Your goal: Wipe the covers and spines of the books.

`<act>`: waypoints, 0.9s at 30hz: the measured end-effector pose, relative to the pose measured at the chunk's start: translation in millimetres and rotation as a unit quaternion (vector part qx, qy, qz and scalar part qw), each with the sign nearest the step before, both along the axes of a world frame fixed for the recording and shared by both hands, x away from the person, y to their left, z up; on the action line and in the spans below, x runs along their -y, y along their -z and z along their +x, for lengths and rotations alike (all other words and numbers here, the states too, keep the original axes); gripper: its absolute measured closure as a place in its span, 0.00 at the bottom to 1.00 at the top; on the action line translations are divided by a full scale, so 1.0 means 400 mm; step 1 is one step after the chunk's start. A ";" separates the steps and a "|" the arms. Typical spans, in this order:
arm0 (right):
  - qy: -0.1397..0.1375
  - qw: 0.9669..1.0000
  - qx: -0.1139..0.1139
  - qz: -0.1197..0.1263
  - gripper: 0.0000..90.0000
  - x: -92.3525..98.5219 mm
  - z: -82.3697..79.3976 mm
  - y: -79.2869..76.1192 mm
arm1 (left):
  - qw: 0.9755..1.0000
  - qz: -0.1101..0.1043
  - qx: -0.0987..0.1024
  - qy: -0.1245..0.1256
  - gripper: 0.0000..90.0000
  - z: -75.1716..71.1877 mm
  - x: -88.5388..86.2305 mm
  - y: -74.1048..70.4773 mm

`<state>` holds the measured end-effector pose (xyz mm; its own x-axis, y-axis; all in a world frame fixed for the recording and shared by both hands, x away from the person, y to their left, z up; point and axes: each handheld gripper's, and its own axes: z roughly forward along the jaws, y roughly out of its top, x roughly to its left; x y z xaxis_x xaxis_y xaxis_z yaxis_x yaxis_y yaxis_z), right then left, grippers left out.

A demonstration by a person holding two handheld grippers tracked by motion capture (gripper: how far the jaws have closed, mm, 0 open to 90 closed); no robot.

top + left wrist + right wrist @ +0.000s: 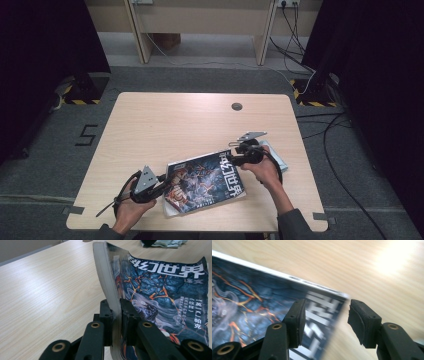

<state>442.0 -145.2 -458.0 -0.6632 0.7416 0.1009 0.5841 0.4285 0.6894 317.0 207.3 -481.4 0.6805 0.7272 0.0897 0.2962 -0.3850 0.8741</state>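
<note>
A magazine (205,182) with a dark blue and orange cover and large white characters lies near the front of the wooden table (165,120). My left gripper (162,186) is at its left edge. In the left gripper view that gripper (116,312) is shut on the spine edge of the magazine (160,285), which is lifted and curled upward there. My right gripper (231,159) is at the magazine's far right corner. In the right gripper view this gripper (325,315) stands open, one jaw over the cover of the magazine (249,302), the other over bare wood, with the cover's edge between them.
A pale green flat thing (277,157) lies on the table beside the right hand; it also shows far off as a crumpled pale thing (170,243). A round cable hole (237,106) sits at the table's far side. Cables (345,150) run on the floor at right.
</note>
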 end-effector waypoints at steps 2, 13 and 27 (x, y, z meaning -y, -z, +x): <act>0.013 1.000 0.005 -0.001 0.53 0.033 -0.003 -0.009 | 1.000 0.000 -0.001 0.000 0.90 0.000 0.001 -0.001; 0.071 0.997 0.018 -0.038 0.54 0.178 -0.003 -0.014 | 1.000 -0.005 -0.010 -0.002 0.90 0.000 -0.003 0.003; 0.107 0.989 0.004 -0.103 0.65 0.234 0.015 0.039 | 1.000 -0.004 -0.017 -0.004 0.89 0.001 -0.005 0.006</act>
<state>448.0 -238.8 -473.7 -0.4885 0.8696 -0.0720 0.6711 0.4272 0.6058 317.4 209.3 -483.9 0.6774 0.7332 0.0600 0.3290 -0.3749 0.8667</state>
